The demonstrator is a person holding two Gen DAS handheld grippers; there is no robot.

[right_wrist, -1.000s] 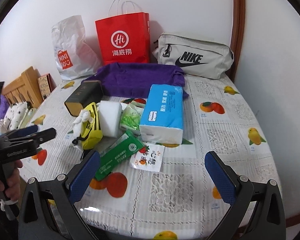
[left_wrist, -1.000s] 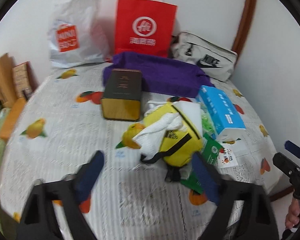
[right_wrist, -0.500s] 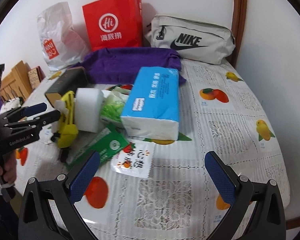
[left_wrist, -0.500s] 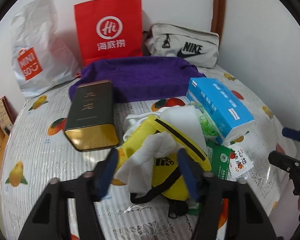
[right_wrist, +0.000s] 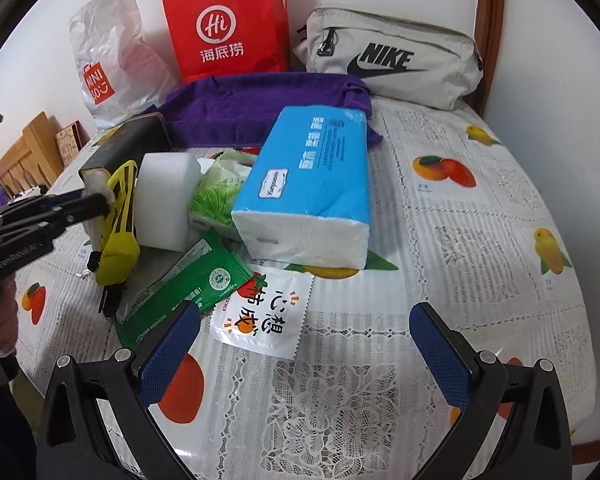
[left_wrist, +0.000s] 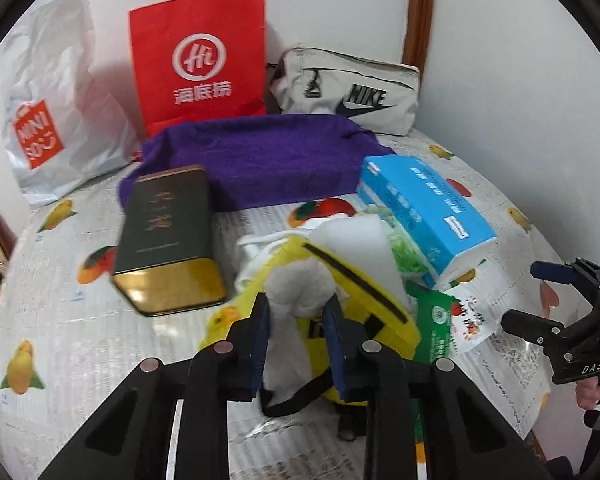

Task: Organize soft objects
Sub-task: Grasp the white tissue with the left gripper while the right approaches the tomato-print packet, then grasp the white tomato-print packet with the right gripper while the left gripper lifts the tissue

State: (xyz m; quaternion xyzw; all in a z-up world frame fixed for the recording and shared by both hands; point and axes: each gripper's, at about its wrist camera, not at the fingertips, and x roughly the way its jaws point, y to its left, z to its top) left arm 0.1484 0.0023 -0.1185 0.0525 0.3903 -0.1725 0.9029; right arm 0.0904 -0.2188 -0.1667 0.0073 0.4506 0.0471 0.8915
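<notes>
Now we see the left claw (left_wrist: 296, 320) closing, pads pressing the white cloth (left_wrist: 300, 288) atop the yellow pouch (left_wrist: 364, 304) on the surface (right_wrist: 480, 220); right claw (right_wrist: 304, 344) gapes empty.

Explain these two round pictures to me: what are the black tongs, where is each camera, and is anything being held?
No robot: a person carries two handheld grippers, each with a fisheye camera looking along its fingers. The left wrist view shows the left gripper closing its jaws on a white cloth that lies on a yellow pouch. The right wrist view shows the right gripper open and empty above the tablecloth. There, too, lie a blue tissue pack, a white sponge block, a green packet, a dark tin, a purple towel, a red bag and a grey Nike bag.
</notes>
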